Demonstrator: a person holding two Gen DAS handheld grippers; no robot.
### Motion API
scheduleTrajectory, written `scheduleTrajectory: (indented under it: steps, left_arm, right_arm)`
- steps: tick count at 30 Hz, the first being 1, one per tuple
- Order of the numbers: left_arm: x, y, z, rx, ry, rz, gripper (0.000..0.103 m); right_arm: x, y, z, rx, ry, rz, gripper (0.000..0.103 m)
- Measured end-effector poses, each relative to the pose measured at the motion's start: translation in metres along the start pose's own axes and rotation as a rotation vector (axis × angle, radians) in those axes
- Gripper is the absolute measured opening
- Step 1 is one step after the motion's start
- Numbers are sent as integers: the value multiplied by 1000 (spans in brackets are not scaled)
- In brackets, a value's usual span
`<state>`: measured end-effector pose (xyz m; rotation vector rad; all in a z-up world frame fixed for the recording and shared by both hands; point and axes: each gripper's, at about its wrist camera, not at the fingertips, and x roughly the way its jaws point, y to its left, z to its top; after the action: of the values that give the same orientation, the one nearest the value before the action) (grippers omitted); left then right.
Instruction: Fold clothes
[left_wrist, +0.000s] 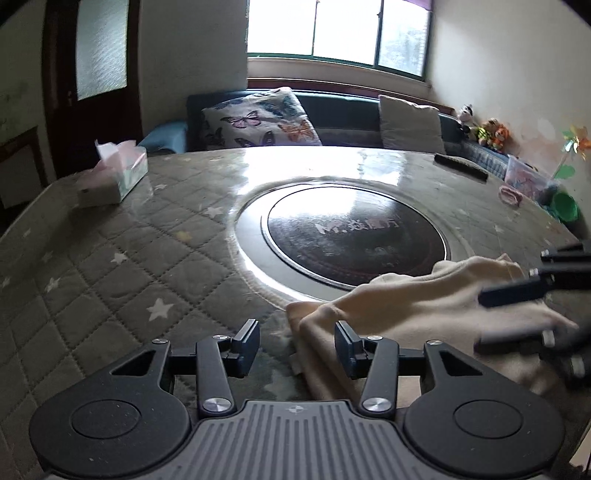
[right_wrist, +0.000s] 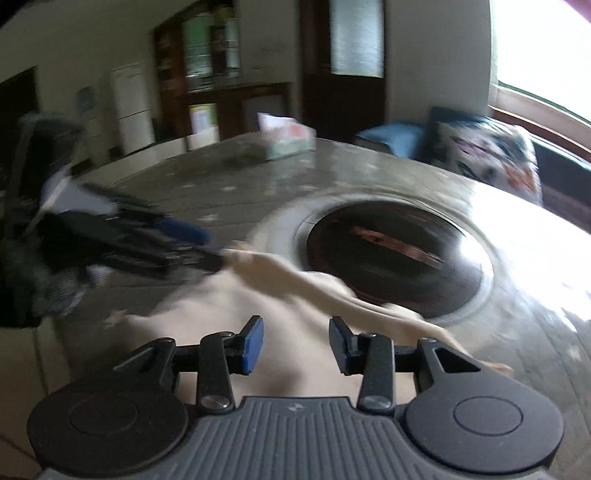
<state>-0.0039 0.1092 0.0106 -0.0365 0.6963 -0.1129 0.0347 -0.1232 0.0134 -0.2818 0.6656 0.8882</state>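
A cream garment (left_wrist: 413, 306) lies crumpled on the near right of the table, partly over the rim of the round hotplate. My left gripper (left_wrist: 297, 339) is open just above the table, and the garment's left edge reaches between its fingers and past the right fingertip (left_wrist: 341, 334). My right gripper (left_wrist: 482, 317) comes in blurred from the right edge, open over the cloth. In the right wrist view the right gripper (right_wrist: 295, 339) stands open above the garment (right_wrist: 295, 295). There the blurred left gripper (right_wrist: 212, 248) sits at the cloth's far-left tip.
The table (left_wrist: 110, 277) has a grey quilted star-print cover with a dark round hotplate (left_wrist: 354, 236) set in its middle. A tissue box (left_wrist: 114, 177) stands far left, with a remote (left_wrist: 461, 166), a pink item (left_wrist: 511, 194) and a green bowl (left_wrist: 563, 206) far right. A sofa with pillows (left_wrist: 258, 122) is behind.
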Motion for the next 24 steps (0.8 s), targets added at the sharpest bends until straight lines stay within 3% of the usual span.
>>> scheduleTrajectory:
  steps: [5, 11, 18, 24]
  left_arm:
    - [-9, 2, -1, -34, -9, 7, 59]
    - [-20, 4, -3, -77, -17, 21, 82]
    - [-23, 8, -4, -154, 3, 22, 81]
    - [-21, 10, -9, -234, 45, -21, 81]
  right_arm:
    - [10, 40, 5, -122, -8, 58, 45]
    - [31, 73, -6, -244, 35, 51, 44]
    - [11, 80, -2, -285, -8, 72, 44]
    - [20, 101, -13, -365, 29, 125, 42]
